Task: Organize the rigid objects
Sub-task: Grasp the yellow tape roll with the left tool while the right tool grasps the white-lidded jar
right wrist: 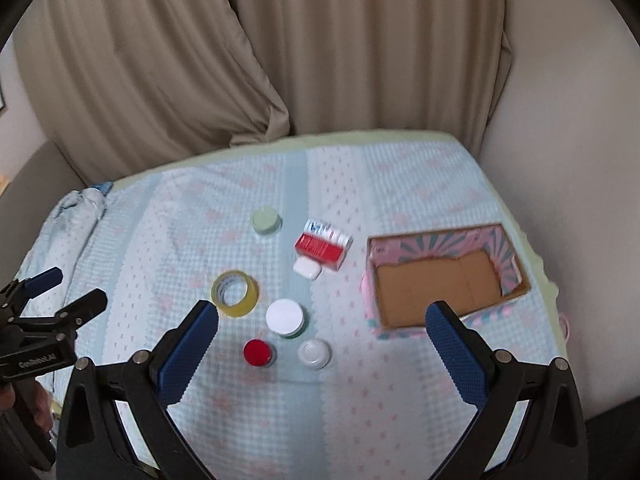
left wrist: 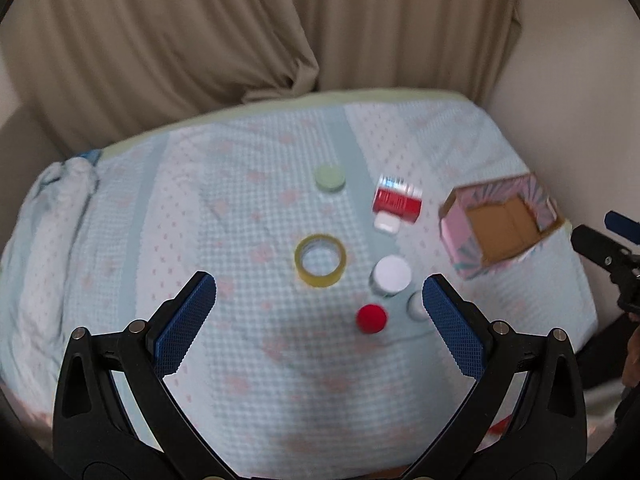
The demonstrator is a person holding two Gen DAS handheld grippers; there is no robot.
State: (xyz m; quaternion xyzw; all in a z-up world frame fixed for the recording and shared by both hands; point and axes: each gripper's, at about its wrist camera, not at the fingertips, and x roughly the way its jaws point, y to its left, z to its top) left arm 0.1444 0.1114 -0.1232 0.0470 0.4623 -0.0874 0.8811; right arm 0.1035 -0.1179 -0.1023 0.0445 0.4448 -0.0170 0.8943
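Note:
On the light blue cloth lie a yellow tape roll point(left wrist: 320, 260) point(right wrist: 235, 293), a pale green lid point(left wrist: 330, 178) point(right wrist: 266, 219), a red and white box point(left wrist: 397, 199) point(right wrist: 322, 245) with a small white piece point(right wrist: 307, 268) at its near end, a white-lidded jar point(left wrist: 391, 274) point(right wrist: 285, 317), a red-capped jar point(left wrist: 371, 318) point(right wrist: 258, 352) and a clear-lidded jar point(right wrist: 314, 353). An open pink cardboard box point(left wrist: 502, 229) point(right wrist: 438, 280) stands at the right, empty. My left gripper point(left wrist: 319, 294) and my right gripper point(right wrist: 321, 326) are both open and empty, held above the cloth.
Beige curtains point(right wrist: 248, 60) hang behind the table. A crumpled cloth point(right wrist: 80, 204) lies at the far left corner. The other gripper shows at each view's edge: the right one point(left wrist: 608, 248) and the left one point(right wrist: 44, 304).

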